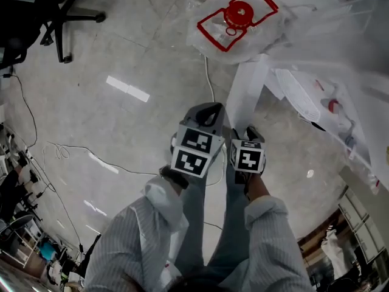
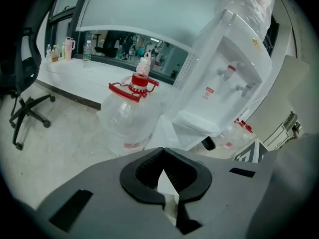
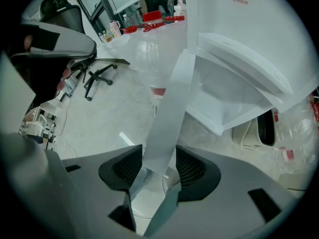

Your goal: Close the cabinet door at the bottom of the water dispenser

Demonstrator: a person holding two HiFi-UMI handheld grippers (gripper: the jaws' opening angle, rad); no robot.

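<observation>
The white water dispenser (image 2: 224,78) stands wrapped in clear plastic, with its bottom cabinet (image 3: 234,93) open. The white cabinet door (image 3: 172,108) swings out toward me; in the head view the door (image 1: 248,90) juts from the dispenser (image 1: 316,96). My right gripper (image 3: 159,156) is shut on the door's free edge, which runs between its ribbed pads (image 3: 192,168). In the head view, that right gripper (image 1: 251,132) sits at the door's near end. My left gripper (image 2: 162,151) is shut on nothing, its tips touching. In the head view, the left gripper (image 1: 205,111) hovers just left of the door.
A large clear water jug (image 1: 240,17) with a red cap and handle stands left of the dispenser. An office chair (image 1: 42,17) is at the far left. Cables (image 1: 67,154) trail over the tiled floor, and a white cord (image 1: 209,81) runs near the door. My legs fill the lower middle.
</observation>
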